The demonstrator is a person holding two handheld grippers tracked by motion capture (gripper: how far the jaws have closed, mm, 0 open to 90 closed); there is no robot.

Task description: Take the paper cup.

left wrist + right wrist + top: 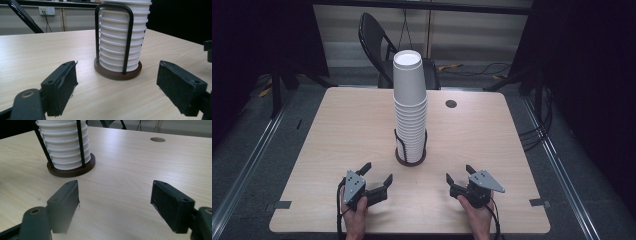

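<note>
cups [410, 110] stacked tall in a holder [410, 158] | left gripper [377, 176] wide open, holds nothing | right gripper [460, 173] wide open, holds nothing

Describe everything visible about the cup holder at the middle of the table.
The cup holder has a round dark brown base, wood by its look, and thin black loops, seemingly metal, rising upright from it. It stands on the light wooden table near the centre, holding a tall stack of white paper cups that rises far above the loops. Both grippers rest nearer the person, apart from it.
</note>
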